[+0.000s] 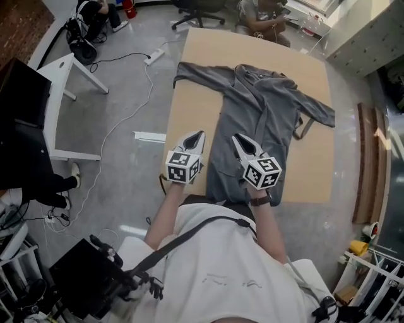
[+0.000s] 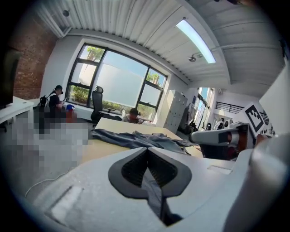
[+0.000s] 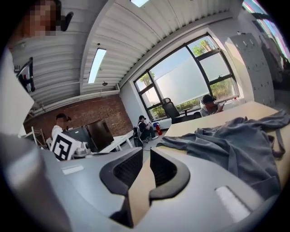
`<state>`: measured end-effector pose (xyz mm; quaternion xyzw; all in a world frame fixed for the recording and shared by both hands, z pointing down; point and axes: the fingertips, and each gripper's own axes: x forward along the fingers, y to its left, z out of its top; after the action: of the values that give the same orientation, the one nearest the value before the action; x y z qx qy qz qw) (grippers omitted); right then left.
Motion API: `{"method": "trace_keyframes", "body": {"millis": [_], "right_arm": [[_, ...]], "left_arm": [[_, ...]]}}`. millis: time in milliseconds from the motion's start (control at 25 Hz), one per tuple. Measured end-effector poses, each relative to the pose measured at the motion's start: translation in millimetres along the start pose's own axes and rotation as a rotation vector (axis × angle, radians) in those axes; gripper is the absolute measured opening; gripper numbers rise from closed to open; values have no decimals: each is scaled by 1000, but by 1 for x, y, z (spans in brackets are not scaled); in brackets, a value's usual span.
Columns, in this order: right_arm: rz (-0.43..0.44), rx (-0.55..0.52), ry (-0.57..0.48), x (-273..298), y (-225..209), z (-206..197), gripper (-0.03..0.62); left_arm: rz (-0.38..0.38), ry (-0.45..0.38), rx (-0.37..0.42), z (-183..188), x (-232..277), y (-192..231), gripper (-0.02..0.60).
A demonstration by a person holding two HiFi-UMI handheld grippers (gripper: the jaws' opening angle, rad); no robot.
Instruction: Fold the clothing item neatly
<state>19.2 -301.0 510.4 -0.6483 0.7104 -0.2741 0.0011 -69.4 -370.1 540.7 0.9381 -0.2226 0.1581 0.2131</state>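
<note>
A grey long-sleeved garment (image 1: 259, 120) lies spread flat on the tan table (image 1: 192, 113), sleeves out to both sides and hem toward me. It also shows in the left gripper view (image 2: 136, 138) and the right gripper view (image 3: 235, 145). My left gripper (image 1: 199, 134) hovers over bare table just left of the garment's lower part; its pads (image 2: 136, 168) meet with nothing between them. My right gripper (image 1: 236, 138) hovers over the lower part of the garment. Its jaws stand a narrow slit apart, the table showing through, and hold nothing (image 3: 146, 154).
A person sits at the table's far end (image 1: 262, 16), beside an office chair (image 1: 199, 9). A white desk (image 1: 63, 69) and floor cables (image 1: 126, 120) lie to the left. Wooden planks (image 1: 366, 164) lie on the floor to the right.
</note>
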Motion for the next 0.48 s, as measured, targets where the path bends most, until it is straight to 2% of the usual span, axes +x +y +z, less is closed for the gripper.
{"method": "trace_keyframes", "body": {"millis": [120, 240, 360, 480], "right_arm": [[-4, 24, 2, 14, -15, 11, 46], [-15, 42, 65, 27, -39, 1, 46], [-7, 60, 119, 44, -57, -7, 48], [16, 67, 164, 63, -71, -11, 48]], "left_arm": [[80, 87, -101, -13, 19, 51, 2], [153, 115, -182, -18, 42, 103, 2], [216, 121, -222, -12, 68, 158, 7], [263, 159, -244, -14, 97, 208, 73]]}}
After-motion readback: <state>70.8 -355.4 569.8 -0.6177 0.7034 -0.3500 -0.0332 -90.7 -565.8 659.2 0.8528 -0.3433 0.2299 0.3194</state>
